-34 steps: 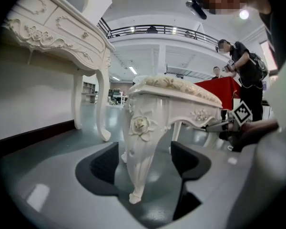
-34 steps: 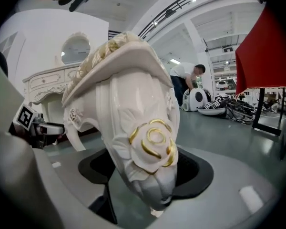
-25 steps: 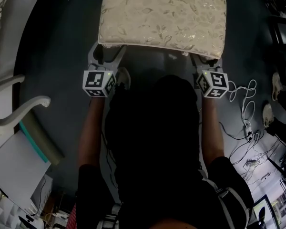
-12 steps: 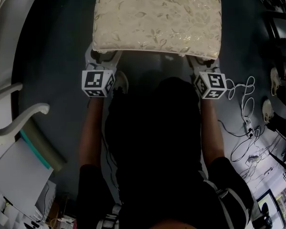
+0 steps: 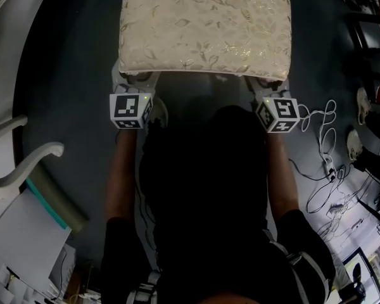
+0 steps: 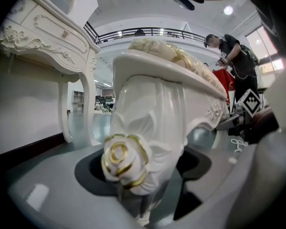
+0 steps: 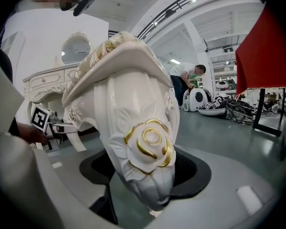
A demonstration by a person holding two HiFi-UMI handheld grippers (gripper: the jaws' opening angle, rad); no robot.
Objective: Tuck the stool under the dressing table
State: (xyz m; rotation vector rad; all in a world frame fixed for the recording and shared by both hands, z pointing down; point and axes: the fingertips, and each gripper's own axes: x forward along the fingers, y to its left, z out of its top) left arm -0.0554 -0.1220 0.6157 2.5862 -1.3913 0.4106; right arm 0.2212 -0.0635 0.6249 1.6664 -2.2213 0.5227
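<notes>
The stool has a cream brocade cushion [image 5: 206,27] and white carved legs with gold roses. In the head view it stands just ahead of me on the dark floor. My left gripper [image 5: 134,81] reaches under the cushion's near left corner. It is shut on the near left leg [image 6: 148,123], which fills its jaws [image 6: 143,175]. My right gripper [image 5: 266,86] is shut the same way on the near right leg [image 7: 138,128], with jaws wide round it [image 7: 148,175]. The white dressing table [image 6: 43,32] stands beyond the stool to the left, also the dressing table [image 7: 50,82] with its oval mirror.
A curved white furniture leg [image 5: 25,163] lies at the left edge. White cables [image 5: 323,163] and shoes [image 5: 354,144] are on the floor at right. A person [image 6: 231,51] stands behind the stool; another person [image 7: 186,80] bends far off. A red-draped table [image 7: 267,46] is right.
The stool and both grippers have shifted a little up and to the left in the head view. Both grips on the legs are unchanged.
</notes>
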